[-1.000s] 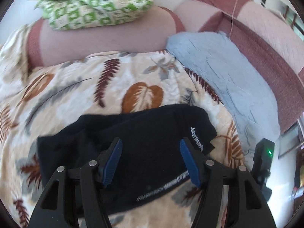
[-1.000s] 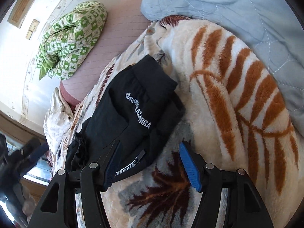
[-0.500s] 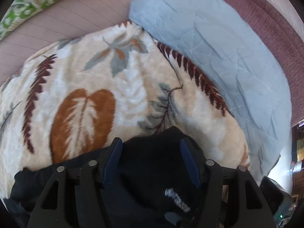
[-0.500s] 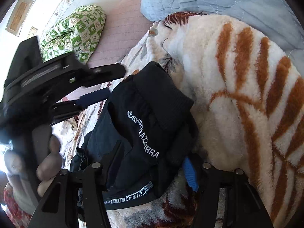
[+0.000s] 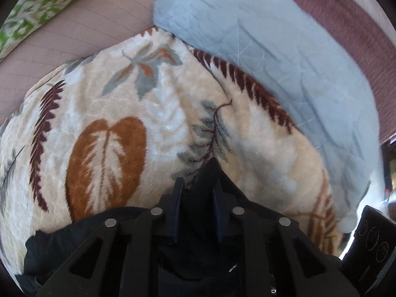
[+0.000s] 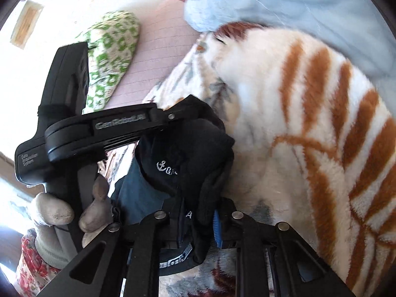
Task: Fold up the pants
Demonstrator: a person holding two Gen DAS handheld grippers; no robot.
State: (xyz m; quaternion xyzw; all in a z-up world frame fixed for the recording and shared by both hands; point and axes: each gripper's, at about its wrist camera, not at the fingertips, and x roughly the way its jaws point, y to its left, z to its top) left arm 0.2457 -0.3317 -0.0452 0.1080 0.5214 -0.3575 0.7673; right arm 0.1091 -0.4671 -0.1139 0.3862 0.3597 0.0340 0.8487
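The black pants (image 5: pixel 57 242) lie folded on a leaf-print blanket (image 5: pixel 153 113). My left gripper (image 5: pixel 198 185) points steeply down at their far edge. Its jaws are closing, and a peak of black cloth is pinched between the pads. In the right wrist view the pants (image 6: pixel 173 153) show white stitched lettering with an anchor. My right gripper (image 6: pixel 199 215) is closing too, with a bunched fold pressed against its blue pad (image 6: pixel 216 222). The left gripper (image 6: pixel 183 115) comes in from the left there, held by a gloved hand (image 6: pixel 52 212).
A light blue quilt (image 5: pixel 284 57) lies beyond the blanket at the right. A green-patterned pillow (image 6: pixel 109 49) rests on the pink bedcover (image 5: pixel 74 42) at the far left. The right gripper's black housing (image 5: pixel 371 242) shows at the lower right of the left wrist view.
The left gripper travelled across the pants to their far edge and shut on the cloth. The right gripper stayed in place and shut on the near fold, which bunched up.
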